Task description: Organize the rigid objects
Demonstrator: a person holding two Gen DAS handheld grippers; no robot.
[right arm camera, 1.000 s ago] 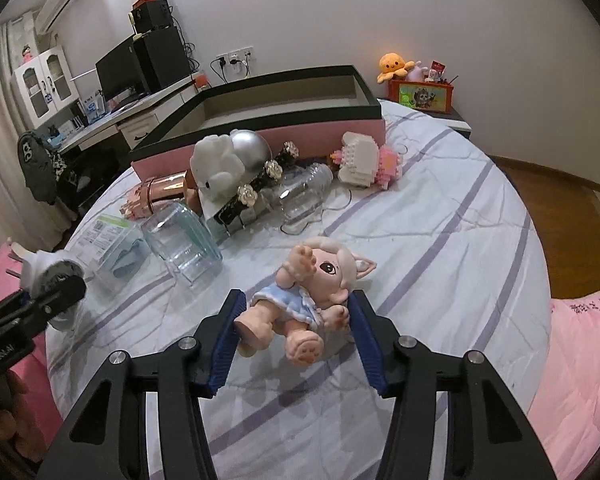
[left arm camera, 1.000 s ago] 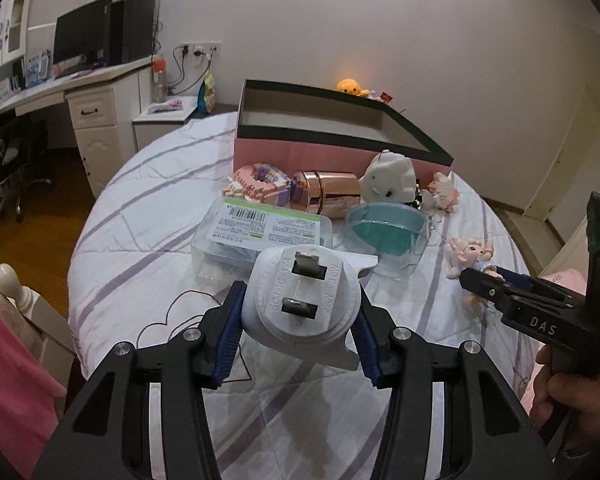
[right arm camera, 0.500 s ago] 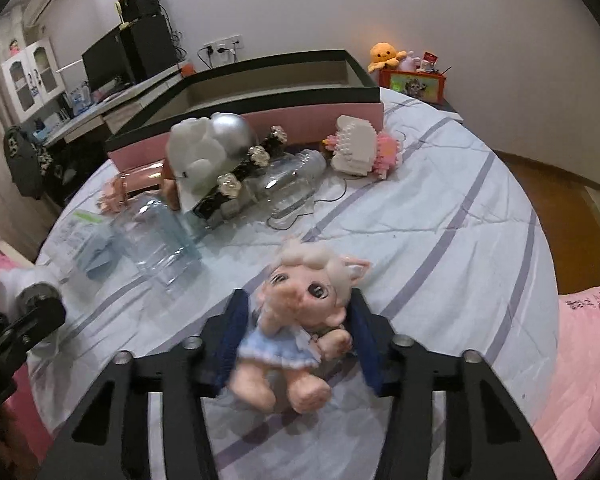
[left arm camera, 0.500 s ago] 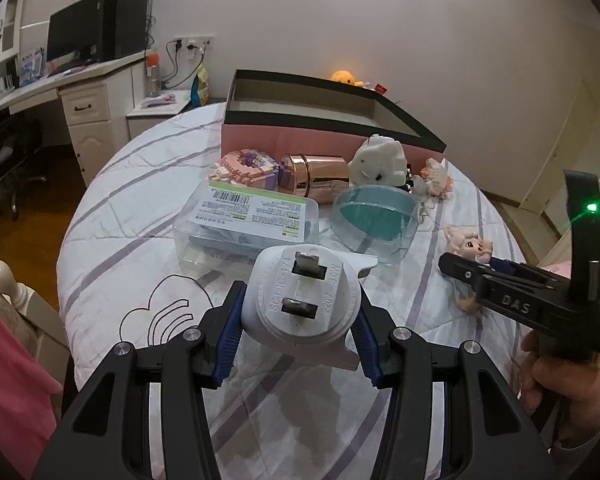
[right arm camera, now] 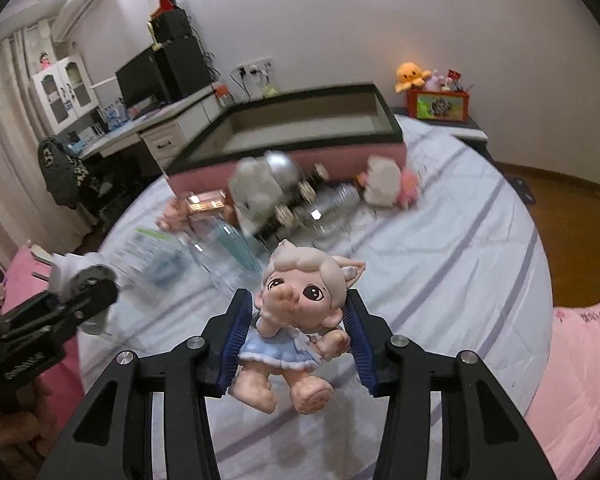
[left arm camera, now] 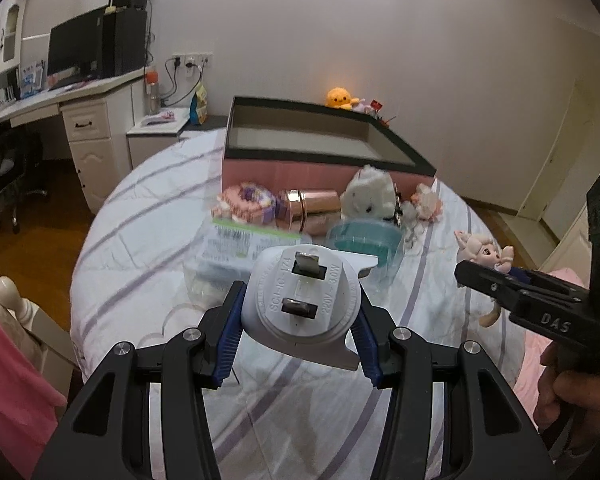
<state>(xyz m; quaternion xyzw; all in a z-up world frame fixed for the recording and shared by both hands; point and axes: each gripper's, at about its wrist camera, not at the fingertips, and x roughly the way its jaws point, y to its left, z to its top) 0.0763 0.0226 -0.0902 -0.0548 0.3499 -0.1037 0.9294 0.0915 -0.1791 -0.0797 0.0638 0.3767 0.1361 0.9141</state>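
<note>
My left gripper is shut on a white plug adapter, prongs facing the camera, held above the bed. My right gripper is shut on a pig doll in a blue dress, lifted off the bed; the doll also shows in the left wrist view. An open pink box with a dark rim stands at the far side of the round bed; it also shows in the right wrist view. The left gripper with the adapter appears at left in the right wrist view.
In front of the box lie a pink block toy, a rose-gold cylinder, a white plush, a clear teal container, a labelled clear case and a clear bottle. A desk stands left.
My right gripper has lifted the pig doll off the bed and turned it upright. My left gripper has risen a little with the adapter still held.
</note>
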